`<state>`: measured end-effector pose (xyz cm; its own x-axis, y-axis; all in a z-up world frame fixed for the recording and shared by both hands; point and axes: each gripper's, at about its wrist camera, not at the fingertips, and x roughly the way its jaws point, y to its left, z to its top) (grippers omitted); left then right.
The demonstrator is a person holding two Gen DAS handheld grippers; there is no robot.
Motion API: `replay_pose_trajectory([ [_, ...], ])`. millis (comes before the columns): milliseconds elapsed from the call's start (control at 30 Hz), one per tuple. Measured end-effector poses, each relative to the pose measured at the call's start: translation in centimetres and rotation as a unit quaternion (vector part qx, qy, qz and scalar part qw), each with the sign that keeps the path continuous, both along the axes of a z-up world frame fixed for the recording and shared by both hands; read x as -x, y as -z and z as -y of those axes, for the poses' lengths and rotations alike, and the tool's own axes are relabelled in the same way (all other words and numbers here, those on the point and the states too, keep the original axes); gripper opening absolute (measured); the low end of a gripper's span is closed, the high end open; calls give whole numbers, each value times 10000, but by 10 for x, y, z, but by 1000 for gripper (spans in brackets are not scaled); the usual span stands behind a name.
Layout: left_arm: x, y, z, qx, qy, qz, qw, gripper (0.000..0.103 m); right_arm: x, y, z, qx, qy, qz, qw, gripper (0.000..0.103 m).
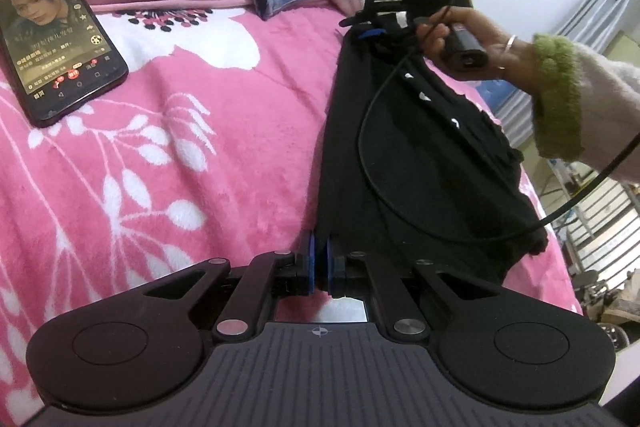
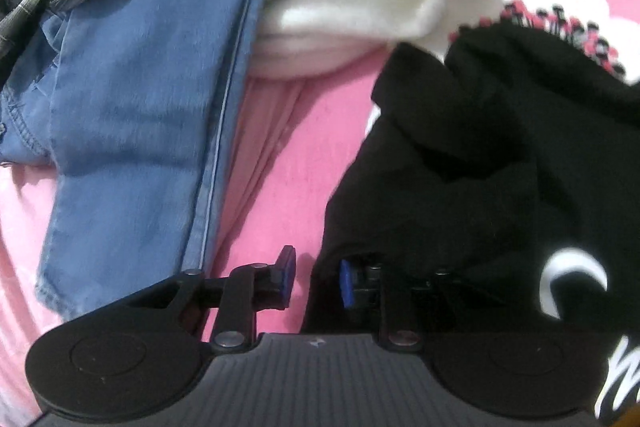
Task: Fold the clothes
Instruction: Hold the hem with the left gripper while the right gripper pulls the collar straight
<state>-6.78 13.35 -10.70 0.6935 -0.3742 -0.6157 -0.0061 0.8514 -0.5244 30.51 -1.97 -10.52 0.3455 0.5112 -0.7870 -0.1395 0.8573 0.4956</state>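
Black garment [image 1: 420, 155], judged soft and limp, is pinched at its near corner by the left gripper [image 1: 319, 267]; the right gripper [image 2: 316, 277] is parted beside its far edge.

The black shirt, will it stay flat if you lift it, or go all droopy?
Probably droopy: the black shirt already lies in soft wrinkles and bunches at its far end. It looks thin, so likely light. It should drag, not slide, on the fuzzy blanket.

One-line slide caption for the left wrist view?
Left gripper pinches the black garment on a pink blanket.
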Motion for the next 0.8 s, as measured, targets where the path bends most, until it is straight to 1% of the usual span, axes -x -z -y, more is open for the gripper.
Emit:
replay_pose_trajectory([
  [33,1,0,0,19,-9,6,10000,3,0,0,-2,81,-33,101,9999,7],
  [100,2,1,-1,60,-50,17,10000,3,2,-4,-8,173,-183,356,9990,5],
  [133,2,0,-1,82,-71,18,9999,3,6,-9,-13,167,-393,583,9974,4],
  [233,3,1,-2,113,-96,1,9999,3,16,-19,-31,417,-914,1092,9889,4],
  [333,2,1,-2,139,-133,-24,9998,3,15,-10,-42,684,-1077,1156,9851,4],
  [467,3,1,-4,158,-163,-54,9997,3,8,12,-42,610,-1052,977,9878,4],
  [567,3,1,-5,204,-188,-90,9996,3,5,23,-32,294,-910,840,9919,4],
  [667,2,2,-7,281,-223,-144,9993,4,-1,30,-14,-275,-614,424,9968,7],
  [700,2,2,-8,323,-248,-168,9990,5,-3,32,-7,-495,-500,238,9972,11],
  [733,2,3,-9,363,-273,-188,9988,5,-4,33,1,-733,-381,57,9966,18],
  [767,1,3,-9,392,-291,-197,9986,5,-3,32,8,-931,-298,-36,9952,24],
  [800,1,3,-9,407,-301,-198,9985,5,-2,31,15,-1117,-221,-117,9934,33],
])
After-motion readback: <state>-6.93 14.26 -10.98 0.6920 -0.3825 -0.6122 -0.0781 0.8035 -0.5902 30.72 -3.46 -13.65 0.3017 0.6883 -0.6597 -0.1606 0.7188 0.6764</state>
